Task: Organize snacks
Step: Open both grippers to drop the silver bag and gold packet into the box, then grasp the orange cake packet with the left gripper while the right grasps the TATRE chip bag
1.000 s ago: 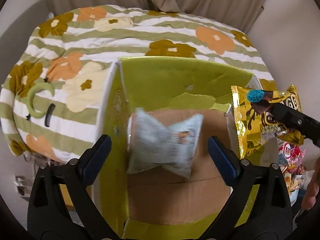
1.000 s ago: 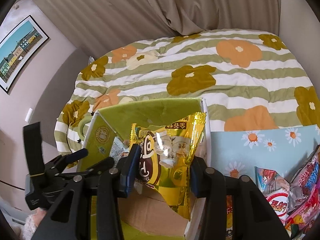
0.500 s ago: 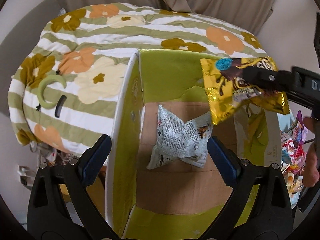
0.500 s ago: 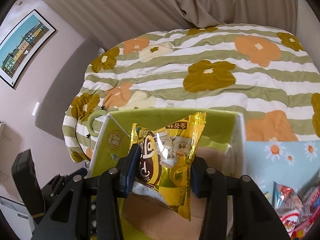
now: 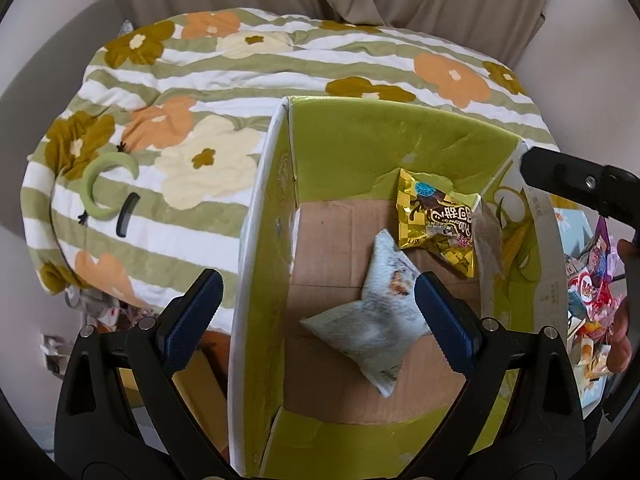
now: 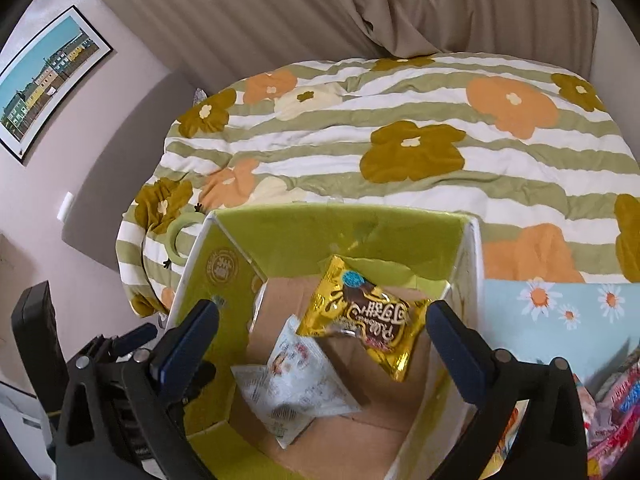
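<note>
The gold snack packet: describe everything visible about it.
The gold snack packet is a shiny foil pillow pack with crimped ends, chocolate-brown artwork, white lettering and a blue round badge. It lies tilted inside the green cardboard box, near the far right corner, free of both jaws, apparently overlapping the pale white packet.

Right wrist view. Right gripper (image 6: 322,336) fingers (image 6: 452,344) spread wide, nothing between them, poised above an open green cardboard box (image 6: 340,236) standing on a bed (image 6: 400,148) with a striped floral cover.

Box contents, on the brown floor: gold snack packet (image 6: 360,316) toward the far right side; pale white-blue packet (image 6: 292,376) nearer, to its left. Their edges overlap in view; contact cannot be confirmed.

Left gripper (image 6: 132,344) visible at lower left, outside the box wall.

More colourful snack packets (image 6: 616,412) at lower right on a blue daisy-print cloth (image 6: 560,304). Framed picture (image 6: 44,80) on the wall, upper left.
</note>
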A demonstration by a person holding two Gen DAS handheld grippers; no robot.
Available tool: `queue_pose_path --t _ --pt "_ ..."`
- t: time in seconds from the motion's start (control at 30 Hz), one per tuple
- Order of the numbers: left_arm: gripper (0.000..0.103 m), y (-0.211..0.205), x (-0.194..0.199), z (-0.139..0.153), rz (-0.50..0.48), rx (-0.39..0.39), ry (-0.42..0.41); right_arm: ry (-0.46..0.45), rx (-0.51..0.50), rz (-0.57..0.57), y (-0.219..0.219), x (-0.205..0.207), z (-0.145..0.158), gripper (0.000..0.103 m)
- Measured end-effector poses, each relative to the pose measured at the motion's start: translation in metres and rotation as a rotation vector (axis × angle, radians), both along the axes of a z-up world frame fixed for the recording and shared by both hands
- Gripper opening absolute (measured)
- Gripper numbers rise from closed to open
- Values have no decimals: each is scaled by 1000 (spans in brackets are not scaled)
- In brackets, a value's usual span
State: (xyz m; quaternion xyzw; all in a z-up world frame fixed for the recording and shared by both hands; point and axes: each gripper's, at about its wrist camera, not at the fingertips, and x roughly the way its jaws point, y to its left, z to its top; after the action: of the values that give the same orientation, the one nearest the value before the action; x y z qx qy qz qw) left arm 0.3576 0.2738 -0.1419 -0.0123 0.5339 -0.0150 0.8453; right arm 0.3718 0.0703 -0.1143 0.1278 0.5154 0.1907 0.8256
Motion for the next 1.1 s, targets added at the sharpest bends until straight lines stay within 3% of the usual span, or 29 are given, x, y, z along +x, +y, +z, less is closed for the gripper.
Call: queue_pose_path --t 0.23,0.53,0.63,0.77,1.1 --pt "96 -8 -9 18 -35 -1 -28 -35 -62 -16 -7 -25 18 103" --pt "96 -52 -50 70 -64 20 -124 -168 -81 -38 -43 -77 64 103" --pt "96 -81 -72 87 -84 19 -165 -202 -61 -60 -73 -101 78 103" --pt "96 -130 -104 99 -101 -11 -195 -243 -115 -99 -122 -138 88 103" --pt "96 -265 -172 79 -186 -83 -152 -228 -165 -227 -259 -224 80 103"
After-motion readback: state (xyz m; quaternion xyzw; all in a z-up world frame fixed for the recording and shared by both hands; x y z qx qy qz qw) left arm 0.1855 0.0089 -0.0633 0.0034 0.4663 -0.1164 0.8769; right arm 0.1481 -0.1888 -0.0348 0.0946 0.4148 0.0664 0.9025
